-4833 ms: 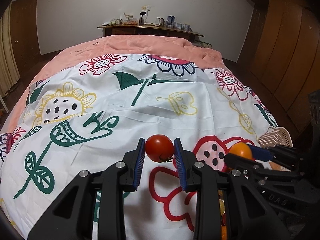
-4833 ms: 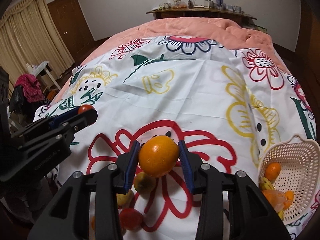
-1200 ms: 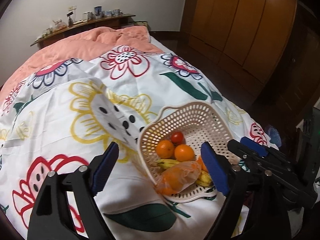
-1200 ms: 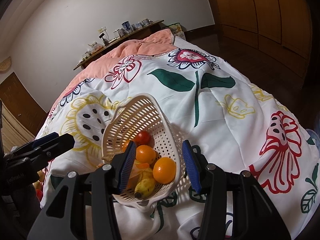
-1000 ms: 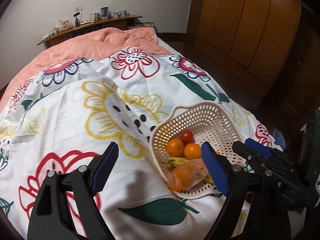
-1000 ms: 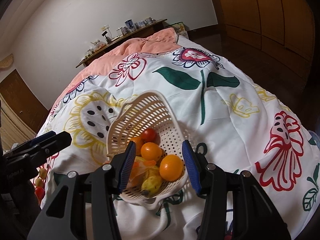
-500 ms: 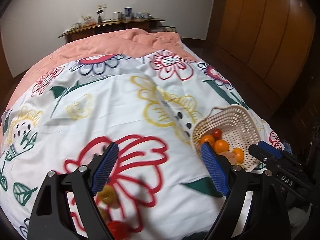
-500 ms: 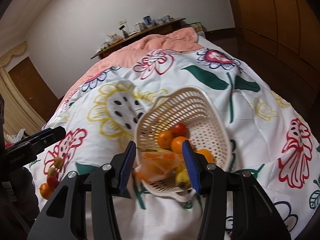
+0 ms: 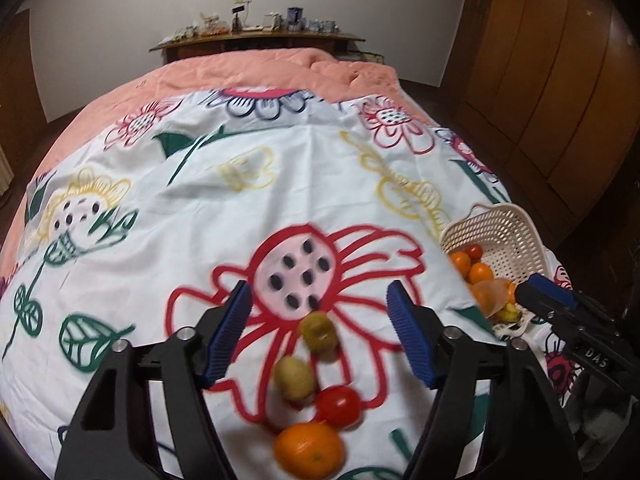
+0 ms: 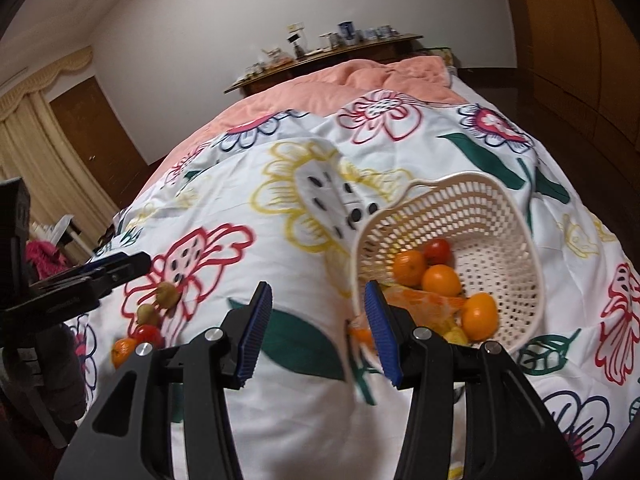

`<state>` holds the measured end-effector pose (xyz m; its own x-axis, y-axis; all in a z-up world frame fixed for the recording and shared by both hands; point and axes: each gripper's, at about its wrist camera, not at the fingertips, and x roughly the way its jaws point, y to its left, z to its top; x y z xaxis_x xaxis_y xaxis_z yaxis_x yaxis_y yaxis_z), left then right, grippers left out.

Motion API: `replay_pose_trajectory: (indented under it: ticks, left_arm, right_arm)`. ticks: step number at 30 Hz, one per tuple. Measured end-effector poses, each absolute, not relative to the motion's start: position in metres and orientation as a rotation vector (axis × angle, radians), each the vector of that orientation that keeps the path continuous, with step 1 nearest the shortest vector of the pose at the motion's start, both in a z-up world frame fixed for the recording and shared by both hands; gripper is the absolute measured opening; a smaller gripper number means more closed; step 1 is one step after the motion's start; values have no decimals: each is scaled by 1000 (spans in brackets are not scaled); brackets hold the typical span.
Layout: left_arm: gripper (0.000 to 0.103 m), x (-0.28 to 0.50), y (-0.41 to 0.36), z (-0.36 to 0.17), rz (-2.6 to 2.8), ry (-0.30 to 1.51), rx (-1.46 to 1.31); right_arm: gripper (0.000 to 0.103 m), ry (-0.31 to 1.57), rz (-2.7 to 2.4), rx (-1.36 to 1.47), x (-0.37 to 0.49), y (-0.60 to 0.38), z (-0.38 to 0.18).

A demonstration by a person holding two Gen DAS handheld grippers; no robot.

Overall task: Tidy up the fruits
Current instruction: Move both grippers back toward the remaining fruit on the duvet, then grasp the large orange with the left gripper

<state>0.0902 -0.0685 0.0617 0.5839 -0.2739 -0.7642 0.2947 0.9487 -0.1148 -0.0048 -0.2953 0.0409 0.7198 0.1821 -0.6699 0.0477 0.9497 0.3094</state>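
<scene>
Loose fruit lies on the flowered bedspread (image 9: 280, 184): two greenish-brown kiwis (image 9: 319, 330) (image 9: 294, 378), a red tomato (image 9: 338, 406) and an orange (image 9: 308, 448). My left gripper (image 9: 322, 326) hovers over them, jaws closing; the upper kiwi shows between the pads, untouched. A cream plastic basket (image 10: 480, 216), tipped toward me, holds oranges (image 10: 440, 280), a tomato (image 10: 438, 250) and a bagged fruit. My right gripper (image 10: 318, 330) is open and empty just left of the basket. The loose pile (image 10: 147, 334) and the left gripper (image 10: 116, 266) appear at the left of the right wrist view.
The basket (image 9: 492, 210) sits near the bed's right edge, with the right gripper (image 9: 548, 300) in front of it. Wooden wardrobes (image 9: 560, 100) stand to the right. A shelf with small items (image 9: 256, 36) runs behind the peach blanket (image 9: 260, 72).
Both views have swung left, away from the basket. The loose fruit now lies under the left gripper, whose jaws stand narrower. The basket has slid to the right of the right gripper.
</scene>
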Motion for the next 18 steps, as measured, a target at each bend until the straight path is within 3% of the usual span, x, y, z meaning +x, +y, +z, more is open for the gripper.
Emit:
replay_pose_trajectory:
  ticks: [3, 14, 18]
  left_arm:
    - [58, 84, -55, 53, -326, 914, 6]
    - [55, 45, -31, 46, -396, 939, -27]
    - [46, 35, -34, 35, -434, 967, -24]
  right_arm:
    - [49, 770, 102, 300, -5, -283, 43]
    - [49, 803, 164, 265, -4, -250, 43]
    - [49, 807, 175, 253, -5, -241, 45]
